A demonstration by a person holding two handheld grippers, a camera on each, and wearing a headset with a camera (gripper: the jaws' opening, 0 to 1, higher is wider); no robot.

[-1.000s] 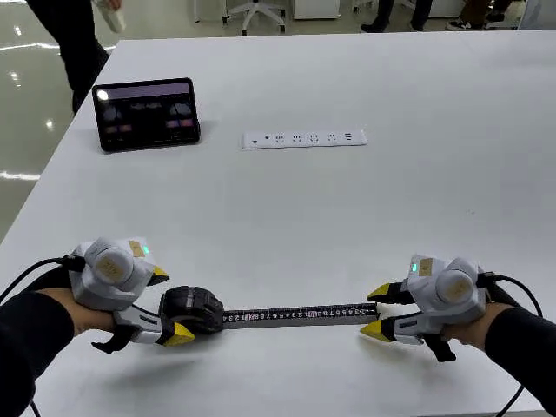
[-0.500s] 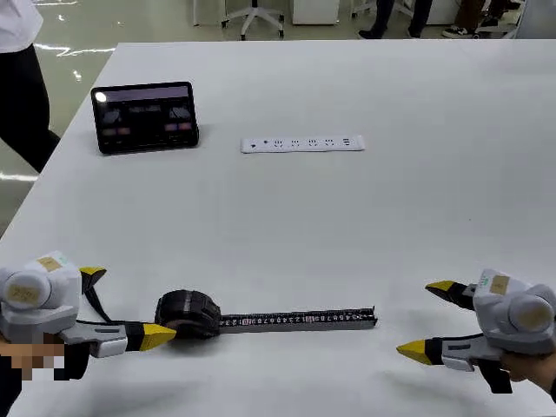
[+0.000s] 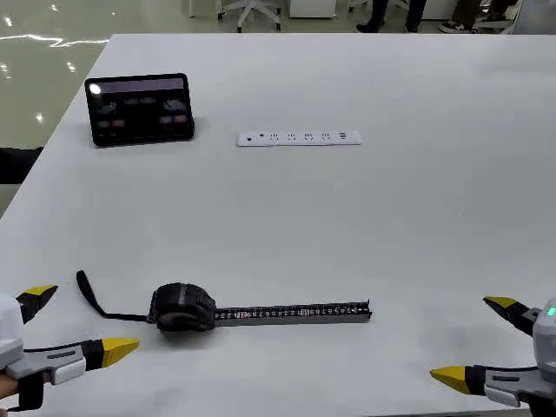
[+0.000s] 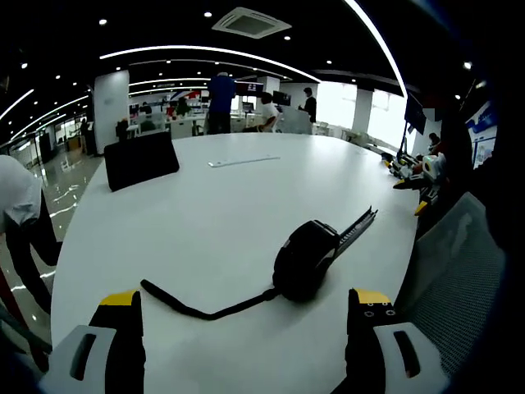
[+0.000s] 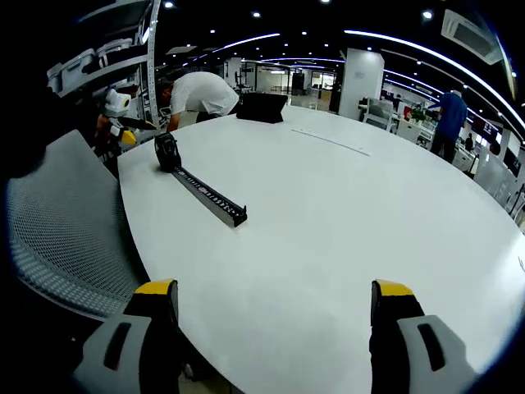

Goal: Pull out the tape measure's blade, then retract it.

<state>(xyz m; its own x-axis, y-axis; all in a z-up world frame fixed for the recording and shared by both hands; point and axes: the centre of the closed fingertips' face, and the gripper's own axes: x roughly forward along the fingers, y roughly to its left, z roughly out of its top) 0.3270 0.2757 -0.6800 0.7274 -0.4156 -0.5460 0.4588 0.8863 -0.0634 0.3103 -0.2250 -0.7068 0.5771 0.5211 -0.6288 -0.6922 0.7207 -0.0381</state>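
Note:
A black tape measure [image 3: 182, 307] lies on the white table [image 3: 347, 217], its blade [image 3: 295, 312] pulled out to the right and its wrist strap [image 3: 91, 294] trailing left. My left gripper [image 3: 80, 323] stands open at the lower left, a short way off the case. In the left gripper view the tape measure [image 4: 305, 258] lies ahead between the left gripper's [image 4: 246, 308] yellow-tipped fingers. My right gripper [image 3: 489, 340] is open at the lower right, well clear of the blade's end. The right gripper view shows the blade [image 5: 209, 197] and case [image 5: 167, 152] far off to the left of the right gripper [image 5: 272, 297].
A dark tablet [image 3: 139, 109] stands at the back left and a white power strip [image 3: 298, 138] lies beyond the table's middle. People [image 5: 197, 94] and office chairs [image 3: 252, 10] are past the far edge. A mesh chair [image 5: 57, 238] is close to the near edge.
Both grippers let go and drew outward: the left one off the tape case, the right one off the blade's end. The tape measure stays on the table with its blade out.

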